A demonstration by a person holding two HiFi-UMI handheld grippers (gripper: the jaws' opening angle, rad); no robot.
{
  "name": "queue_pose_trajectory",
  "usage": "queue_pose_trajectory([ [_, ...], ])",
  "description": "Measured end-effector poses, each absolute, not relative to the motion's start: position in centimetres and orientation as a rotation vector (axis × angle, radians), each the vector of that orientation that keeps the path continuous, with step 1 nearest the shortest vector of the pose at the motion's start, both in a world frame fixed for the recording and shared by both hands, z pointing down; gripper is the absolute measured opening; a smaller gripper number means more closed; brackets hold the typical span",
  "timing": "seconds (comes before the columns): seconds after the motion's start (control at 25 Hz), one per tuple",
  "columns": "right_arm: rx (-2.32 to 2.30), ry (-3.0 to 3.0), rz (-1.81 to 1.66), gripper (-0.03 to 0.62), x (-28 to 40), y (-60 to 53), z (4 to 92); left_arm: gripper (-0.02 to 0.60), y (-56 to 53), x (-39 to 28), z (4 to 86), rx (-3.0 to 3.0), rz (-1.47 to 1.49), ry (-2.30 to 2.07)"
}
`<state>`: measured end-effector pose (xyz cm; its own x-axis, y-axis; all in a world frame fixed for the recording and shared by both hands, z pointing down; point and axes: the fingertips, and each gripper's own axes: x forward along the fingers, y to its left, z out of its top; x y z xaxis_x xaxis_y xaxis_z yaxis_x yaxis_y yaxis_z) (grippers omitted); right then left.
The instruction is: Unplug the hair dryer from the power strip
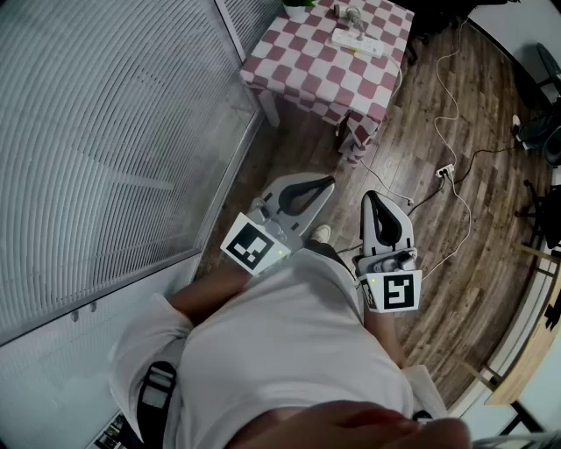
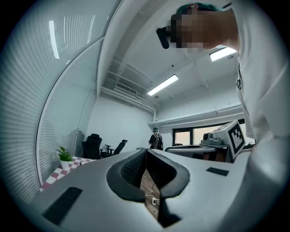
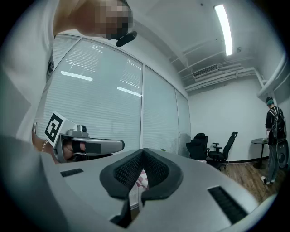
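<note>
Subject stands on the wooden floor (image 1: 478, 272), well short of the tabletop (image 1: 307, 66), which carries a red-and-white checked cloth.

Left hand-held gripper (image 1: 330, 181): held level at waist height and pointing toward the tabletop, well apart from it. In the left gripper view the jaw tips are pressed together. Nothing is between them. Only floor shows through the gap lower down.

Right hand-held gripper (image 1: 372, 195): held level, pointing toward the tabletop and well apart from it. It is farther from the glass partition (image 1: 105, 131) than the left unit. In the right gripper view the jaws are pressed together at the tips and empty.

Power strip (image 1: 357, 41): white, lying flat on the tabletop near its far edge.

Hair dryer (image 1: 351, 15): a small grey object just beyond the power strip on the tabletop, apparently this item. It is too small to confirm its form or to tell whether its plug sits in the strip.

White cable (image 1: 452, 83): drops off the side of the tabletop away from the partition and runs across the floor to a socket block (image 1: 445, 171) lying on the floor near the tabletop.

Potted plant (image 2: 65, 156): upright on the tabletop at the corner nearest the partition.

Office chairs (image 2: 94, 146): dark, standing beyond the tabletop.

A second person (image 2: 156, 138) stands well beyond the tabletop, at the far end of the room.
</note>
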<state>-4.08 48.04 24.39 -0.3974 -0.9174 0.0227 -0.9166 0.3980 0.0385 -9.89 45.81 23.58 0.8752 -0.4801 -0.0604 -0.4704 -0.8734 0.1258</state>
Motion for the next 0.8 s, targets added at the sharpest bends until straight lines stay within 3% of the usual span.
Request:
queue_pose_trajectory([
  [0.8, 1.686, -2.707, 0.042, 0.032, 3.8, 46.7, 23.9, 0.031, 44.9, -1.3, 24.1, 2.93, -0.123, -0.731],
])
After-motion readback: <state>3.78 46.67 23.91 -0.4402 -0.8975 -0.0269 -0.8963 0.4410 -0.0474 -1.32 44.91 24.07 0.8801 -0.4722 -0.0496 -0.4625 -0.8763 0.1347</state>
